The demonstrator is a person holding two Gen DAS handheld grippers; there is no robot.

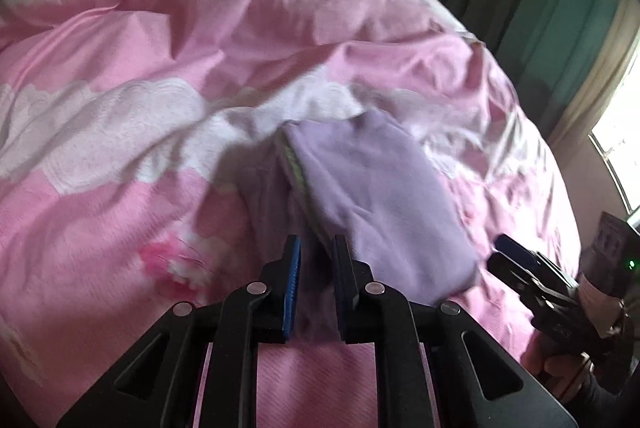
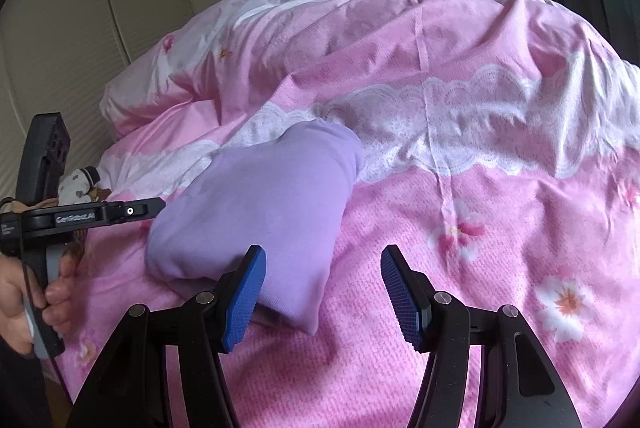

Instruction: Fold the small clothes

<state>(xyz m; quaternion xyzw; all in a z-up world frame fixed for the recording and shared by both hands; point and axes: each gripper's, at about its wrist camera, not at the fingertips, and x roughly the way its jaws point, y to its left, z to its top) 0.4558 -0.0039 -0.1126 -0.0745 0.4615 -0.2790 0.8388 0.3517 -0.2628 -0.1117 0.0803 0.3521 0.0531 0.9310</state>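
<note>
the soft lilac cotton garment (image 2: 256, 204) lies folded into a compact rectangle on the pink floral duvet (image 2: 480, 228). the left gripper (image 1: 316, 248), nearly closed, pinches its near edge; the right gripper (image 2: 323, 260) hovers half-open, empty. folding looks nearly finished.

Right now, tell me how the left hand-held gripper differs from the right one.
The left hand-held gripper has its blue pads drawn close, with only a thin fold of the lilac garment in the slim gap; the right hand-held gripper stands wide with nothing between its pads. The left works at the garment's edge; the right hovers beside its near corner. Both are black with blue ribbed pads.
</note>
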